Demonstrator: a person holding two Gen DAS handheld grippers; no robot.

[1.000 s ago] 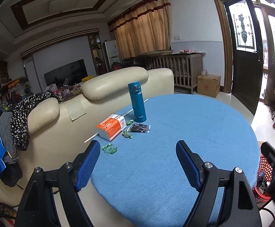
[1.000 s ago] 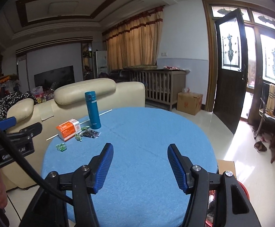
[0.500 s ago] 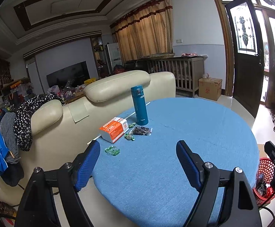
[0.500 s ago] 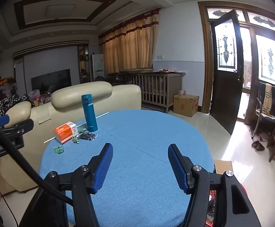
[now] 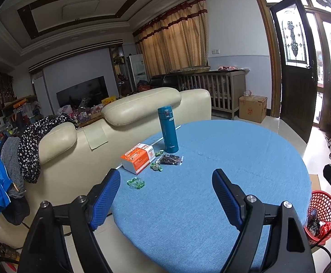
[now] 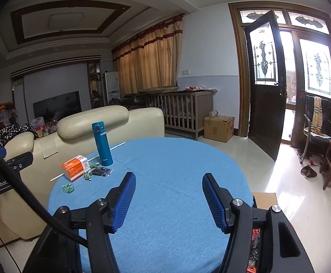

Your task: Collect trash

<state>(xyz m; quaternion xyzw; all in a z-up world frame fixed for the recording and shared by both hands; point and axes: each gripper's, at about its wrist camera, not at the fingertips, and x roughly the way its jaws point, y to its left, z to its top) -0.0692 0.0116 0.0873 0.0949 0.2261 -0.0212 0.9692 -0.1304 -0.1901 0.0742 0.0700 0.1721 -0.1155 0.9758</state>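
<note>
A round counter under blue cloth point(image 5: 222, 159) filled the frame's centre before a cream leather sofa point(image 5: 142, 107), green crumpled wrappers point(image 5: 136, 183) lay left of centre, and both the left hand-held gripper point(image 5: 166, 182) and the right hand-held gripper point(image 6: 167, 183) gaped, holding nothing.

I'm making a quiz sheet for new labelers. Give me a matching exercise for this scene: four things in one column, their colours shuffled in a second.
Things:
1. flask
2. carton
3. basket
4. loose wrappers

Colours:
A. green
B. red mesh
C. teal
D. orange and white

Pairs: 1-C, 2-D, 3-B, 4-A
</note>
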